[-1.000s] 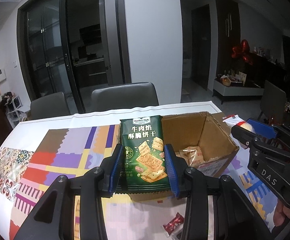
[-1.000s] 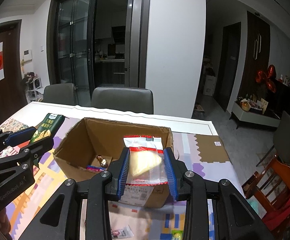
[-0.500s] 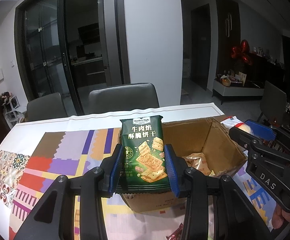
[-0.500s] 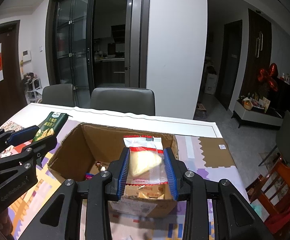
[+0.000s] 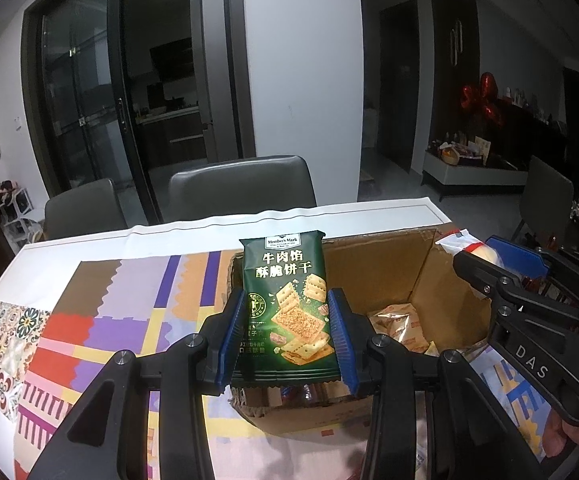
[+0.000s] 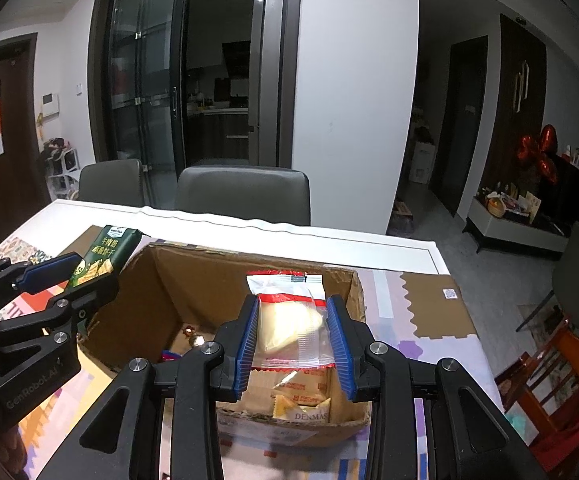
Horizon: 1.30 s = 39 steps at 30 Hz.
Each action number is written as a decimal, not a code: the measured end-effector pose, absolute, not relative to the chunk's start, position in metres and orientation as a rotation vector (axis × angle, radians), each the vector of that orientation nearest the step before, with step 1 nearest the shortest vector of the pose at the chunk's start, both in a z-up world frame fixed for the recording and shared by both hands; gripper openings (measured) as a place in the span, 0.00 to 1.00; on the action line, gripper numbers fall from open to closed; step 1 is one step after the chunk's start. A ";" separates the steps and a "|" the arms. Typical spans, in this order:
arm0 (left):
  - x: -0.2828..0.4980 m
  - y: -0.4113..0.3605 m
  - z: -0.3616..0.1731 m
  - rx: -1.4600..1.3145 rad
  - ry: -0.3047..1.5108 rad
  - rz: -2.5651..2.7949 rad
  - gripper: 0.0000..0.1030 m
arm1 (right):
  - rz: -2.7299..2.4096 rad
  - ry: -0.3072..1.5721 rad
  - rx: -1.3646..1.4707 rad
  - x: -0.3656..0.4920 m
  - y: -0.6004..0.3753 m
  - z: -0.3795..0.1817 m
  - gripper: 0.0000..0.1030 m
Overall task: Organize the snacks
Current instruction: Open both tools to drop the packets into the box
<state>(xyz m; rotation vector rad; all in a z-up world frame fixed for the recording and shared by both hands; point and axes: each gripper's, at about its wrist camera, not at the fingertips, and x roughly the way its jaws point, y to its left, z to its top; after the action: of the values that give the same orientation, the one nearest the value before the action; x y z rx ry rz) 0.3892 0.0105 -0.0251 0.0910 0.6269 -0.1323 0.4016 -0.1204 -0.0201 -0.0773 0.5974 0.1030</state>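
Left wrist view shows the left gripper (image 5: 285, 330) clamping the green cracker pack (image 5: 287, 304) and the right gripper (image 6: 292, 340) pinching the clear pastry packet (image 6: 289, 320), both now closer over the cardboard box (image 5: 373, 264) than a second ago (drop-off looks near).

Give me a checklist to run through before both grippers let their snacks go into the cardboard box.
1. Left gripper clamped on the green cracker packet: ok.
2. Right gripper clamped on the clear packet with red trim: ok.
3. Cardboard box open at the top, flaps out of the way: ok.
4. Room left inside the box: ok; the snack packets lie on its floor only.
5. Green packet over the opening: cannot tell; it sits at the box's left wall.
6. Clear packet over the opening: ok, judged from the right wrist view.
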 end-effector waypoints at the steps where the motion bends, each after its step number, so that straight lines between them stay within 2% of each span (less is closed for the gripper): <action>1: 0.390 0.010 -0.026 0.094 0.628 -0.131 0.40 | 0.102 0.599 -0.077 0.403 -0.120 -0.021 0.34; 6: 0.394 0.012 -0.028 0.099 0.631 -0.116 0.42 | 0.102 0.612 -0.079 0.407 -0.116 -0.026 0.35; 7: 0.394 0.012 -0.028 0.097 0.632 -0.113 0.45 | 0.101 0.614 -0.083 0.408 -0.115 -0.027 0.35; 9: 0.394 0.014 -0.028 0.093 0.630 -0.107 0.60 | 0.100 0.617 -0.084 0.410 -0.113 -0.027 0.35; 10: 0.394 0.015 -0.028 0.093 0.627 -0.102 0.62 | 0.097 0.617 -0.082 0.410 -0.112 -0.027 0.36; 11: 0.393 0.015 -0.028 0.092 0.626 -0.100 0.62 | 0.093 0.619 -0.083 0.411 -0.111 -0.027 0.42; 12: 0.393 0.016 -0.028 0.090 0.628 -0.100 0.63 | 0.093 0.617 -0.083 0.411 -0.111 -0.027 0.55; 14: 0.392 0.017 -0.028 0.090 0.626 -0.096 0.65 | 0.087 0.600 -0.079 0.410 -0.111 -0.025 0.66; 17: 0.390 0.019 -0.026 0.087 0.620 -0.085 0.70 | 0.076 0.591 -0.082 0.408 -0.110 -0.024 0.71; 22: 0.382 0.022 -0.022 0.082 0.607 -0.070 0.77 | 0.068 0.587 -0.078 0.404 -0.110 -0.022 0.72; 39: 0.344 0.015 0.000 0.096 0.574 -0.074 0.78 | 0.053 0.570 -0.081 0.360 -0.124 -0.005 0.72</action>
<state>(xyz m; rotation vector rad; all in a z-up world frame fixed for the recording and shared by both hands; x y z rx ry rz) 0.3438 0.0152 -0.0002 0.0961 0.5735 -0.0744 0.3600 -0.1235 -0.0047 -0.0808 0.5701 0.0528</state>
